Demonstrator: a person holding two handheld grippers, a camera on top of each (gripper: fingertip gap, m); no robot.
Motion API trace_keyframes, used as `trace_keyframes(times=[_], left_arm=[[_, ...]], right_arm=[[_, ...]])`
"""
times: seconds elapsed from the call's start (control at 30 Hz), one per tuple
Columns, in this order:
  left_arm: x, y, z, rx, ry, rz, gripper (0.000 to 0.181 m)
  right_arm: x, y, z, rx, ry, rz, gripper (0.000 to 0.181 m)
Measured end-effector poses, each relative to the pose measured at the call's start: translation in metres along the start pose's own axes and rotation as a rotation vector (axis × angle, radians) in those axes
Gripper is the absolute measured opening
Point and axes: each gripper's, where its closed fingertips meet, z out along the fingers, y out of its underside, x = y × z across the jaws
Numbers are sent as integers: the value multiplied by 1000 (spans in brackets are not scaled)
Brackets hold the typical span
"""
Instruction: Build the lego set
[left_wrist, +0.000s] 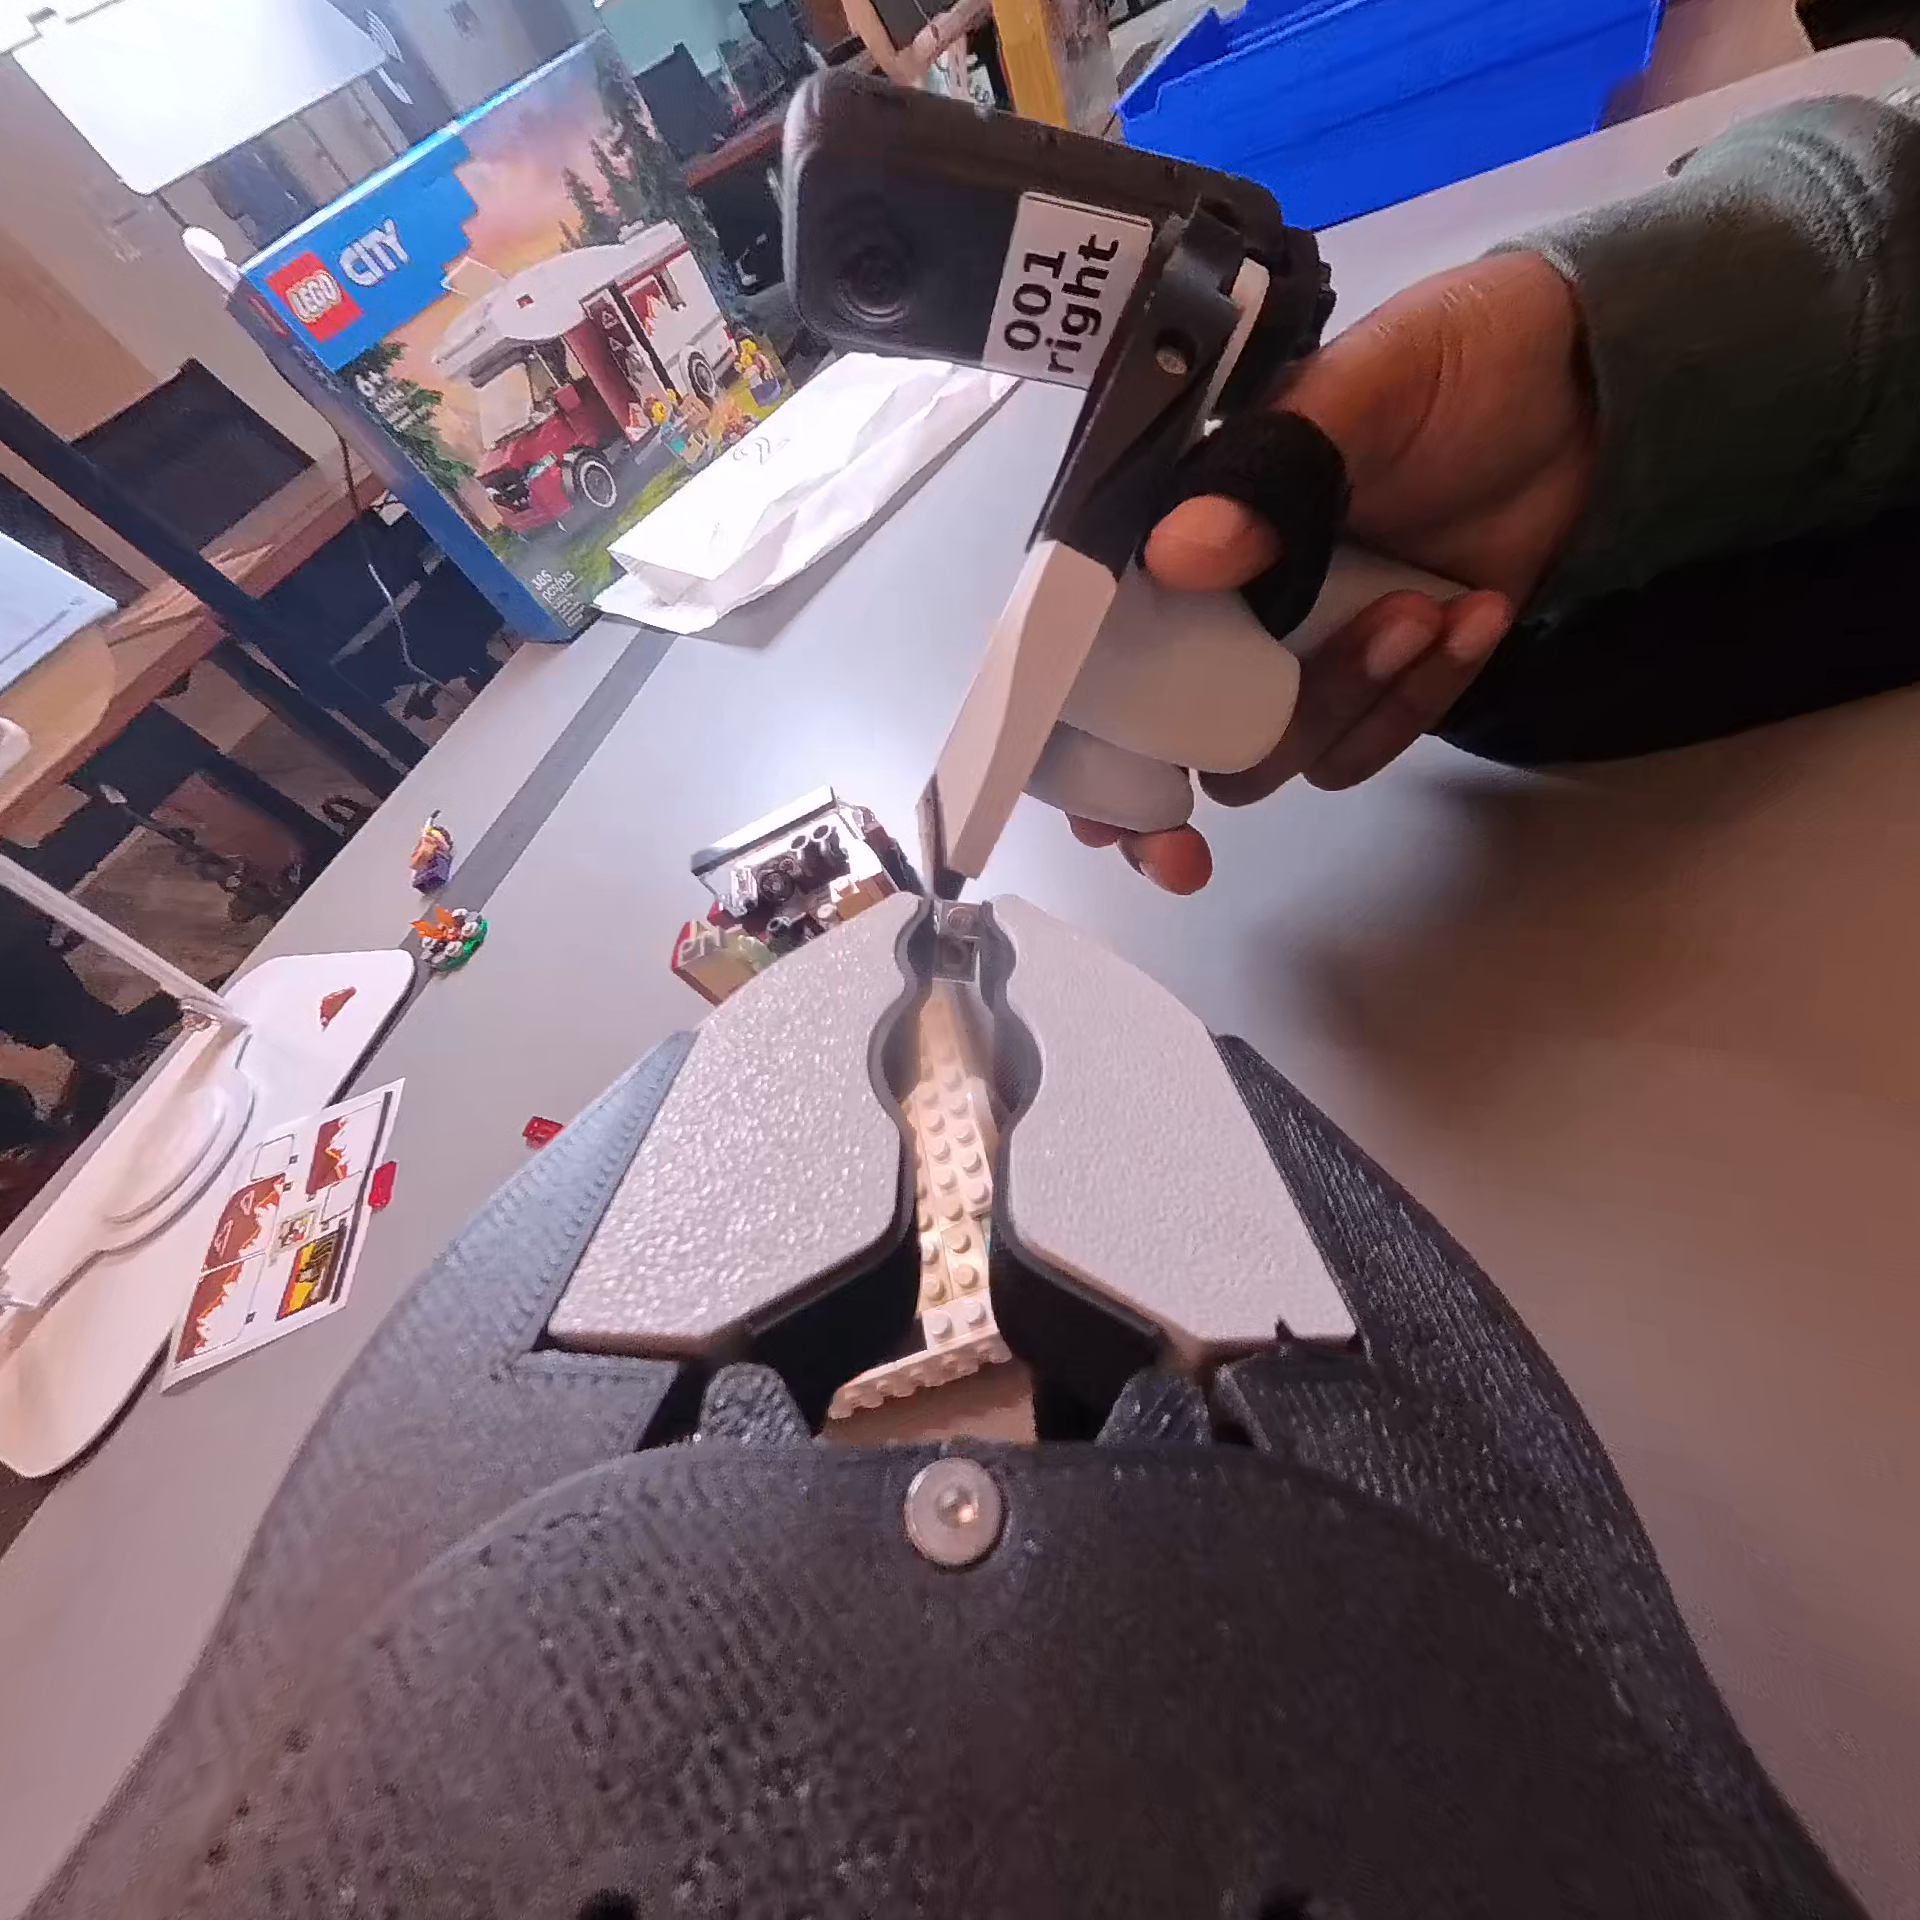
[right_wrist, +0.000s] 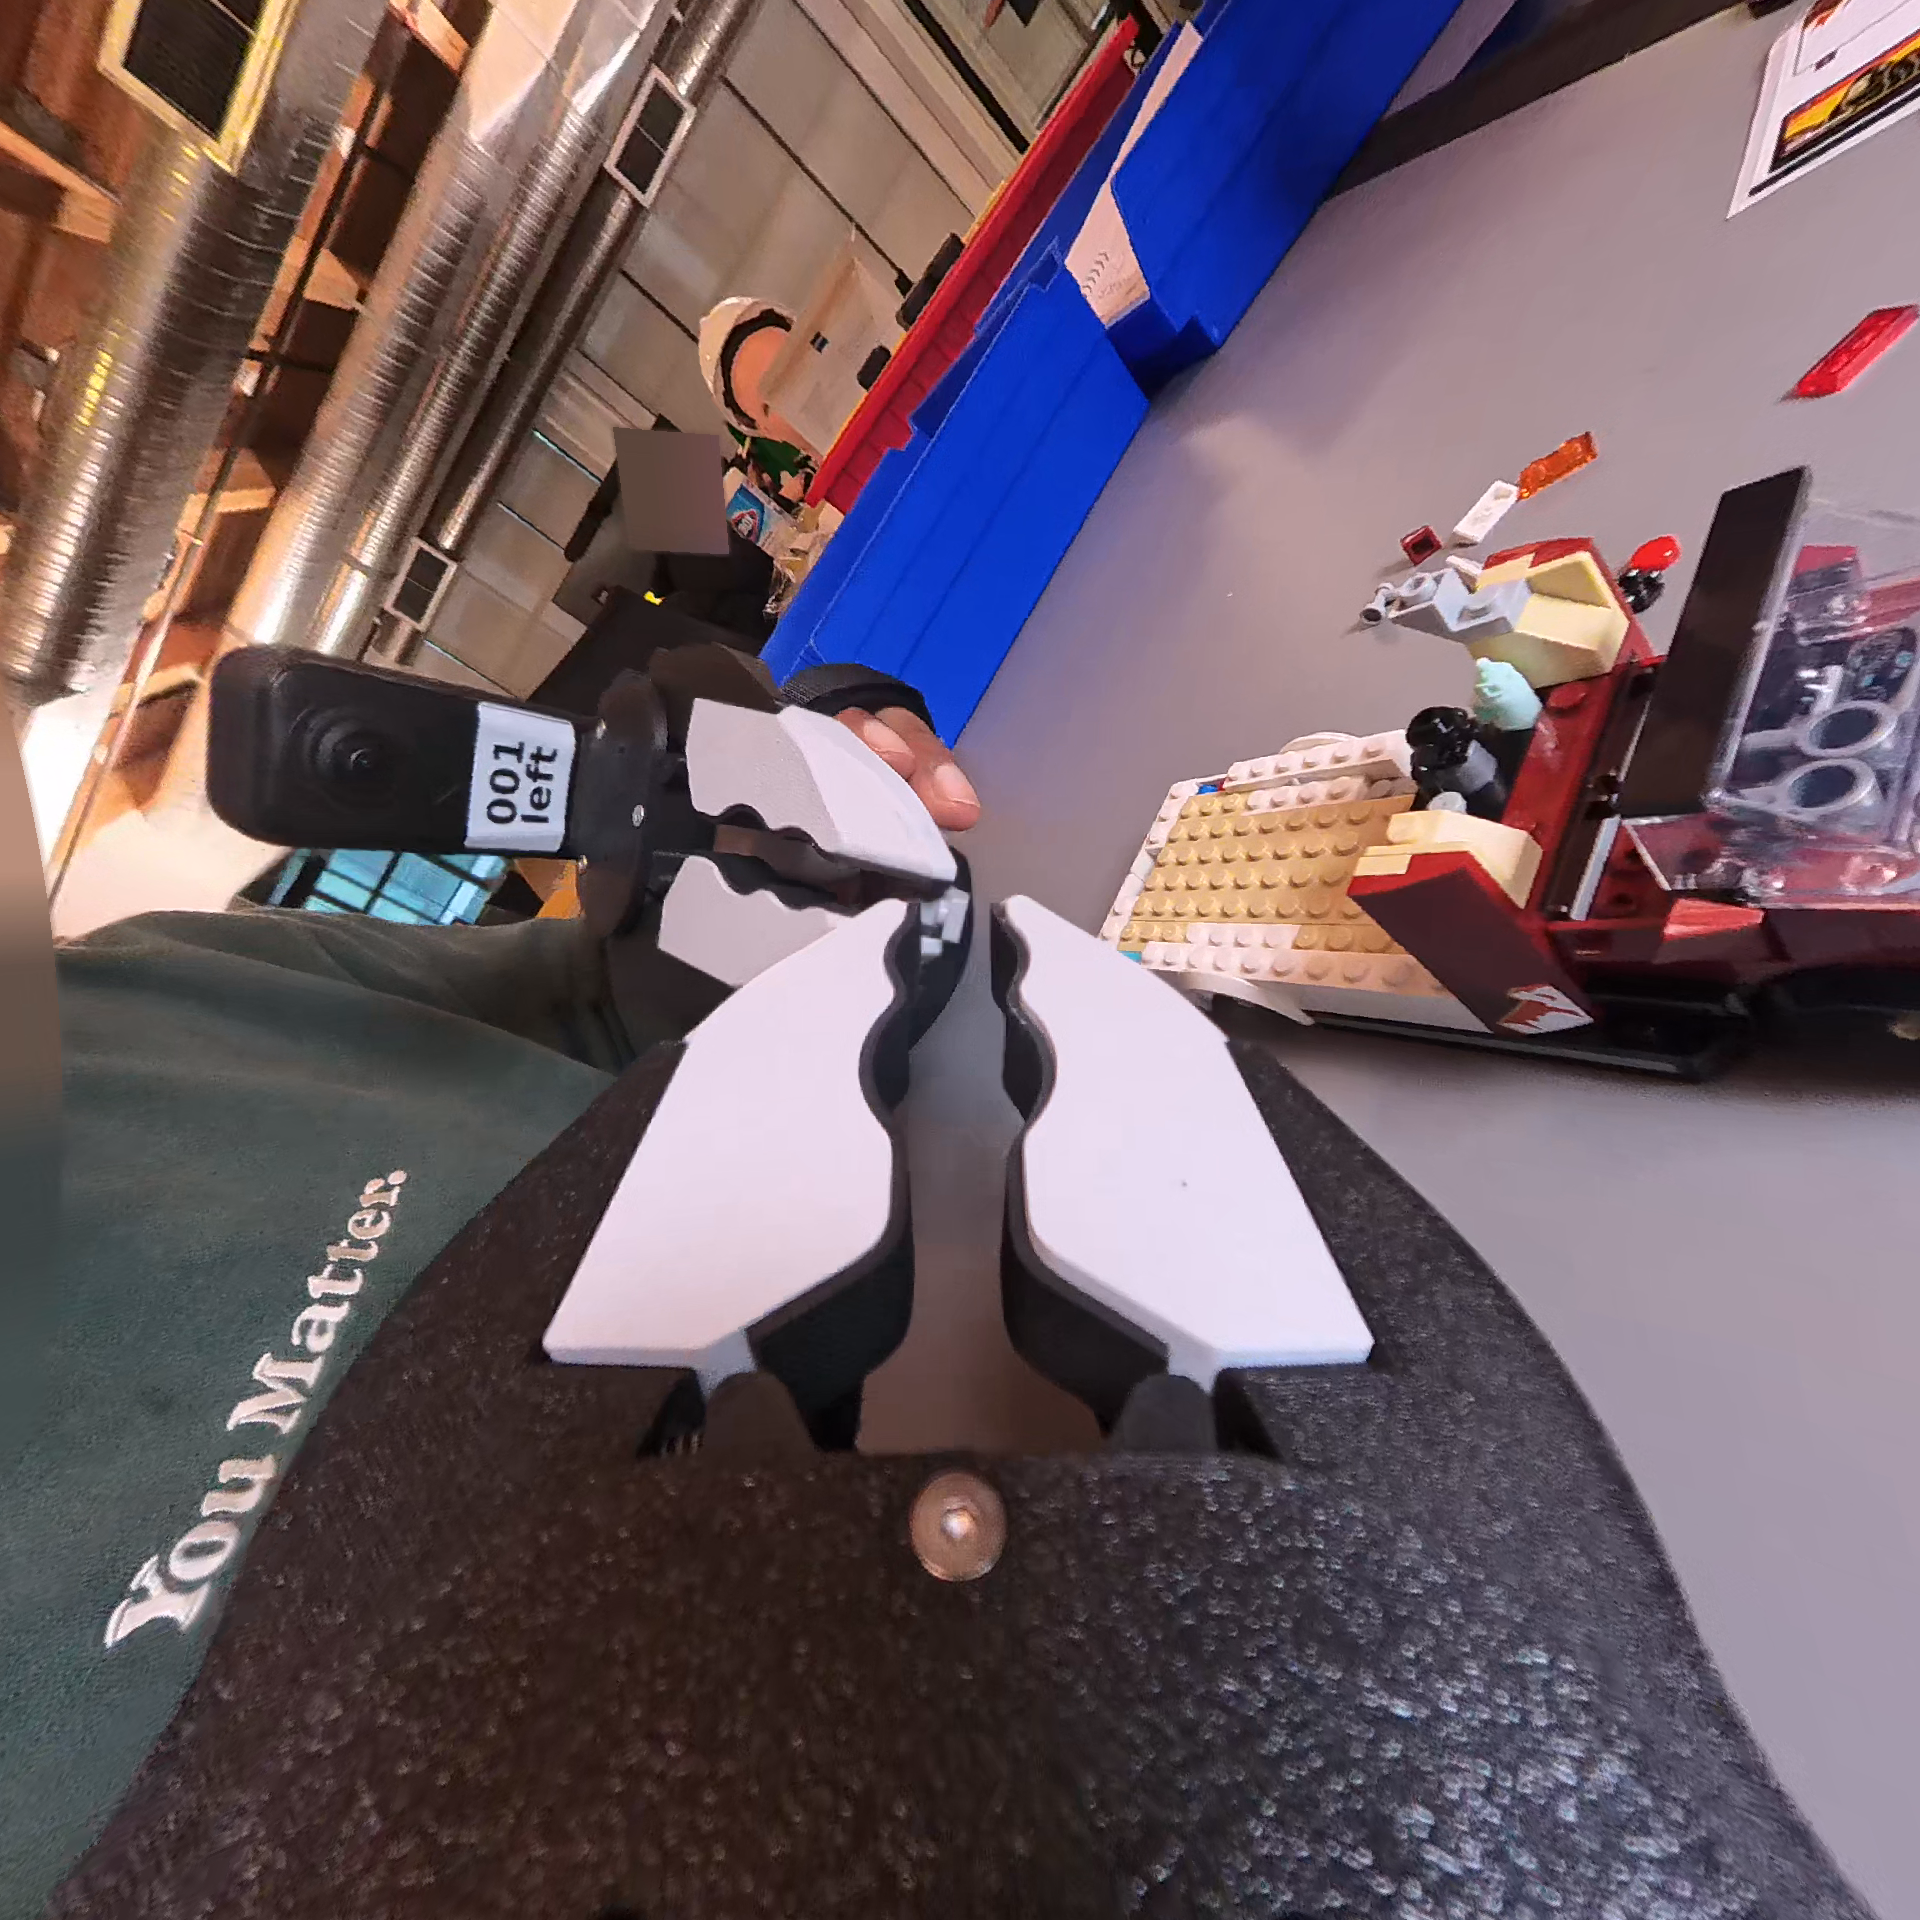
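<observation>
In the left wrist view, our left gripper (left_wrist: 953, 940) clamps one long white studded plate assembly (left_wrist: 954, 1164), while the right gripper (left_wrist: 940, 878) touches its far tip; two minifigures (left_wrist: 431, 854) stand aside. In the right wrist view, our right gripper (right_wrist: 971, 914) is slightly parted around that small piece, and one half-built red camper (right_wrist: 1558, 831) waits nearby, roof and walls missing, with several loose bricks (right_wrist: 1555, 462).

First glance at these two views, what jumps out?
In the left wrist view, the left gripper pinches a small grey brick, with a white studded plate lying between its fingers, while the right gripper comes down tip to tip with it. In the right wrist view, a half-built red camper sits on the grey table to the right. The set's box stands at the far left edge.
</observation>
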Motion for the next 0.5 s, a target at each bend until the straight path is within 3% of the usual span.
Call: trace_keyframes(times=[0.27, 0.5], left_arm=[[2, -16, -7, 76, -17, 87, 8], [6, -21, -9, 93, -45, 170, 8]], right_arm=[[-16, 1, -2, -12, -114, 18, 21], [-24, 2, -1, -16, -169, 55, 4]])
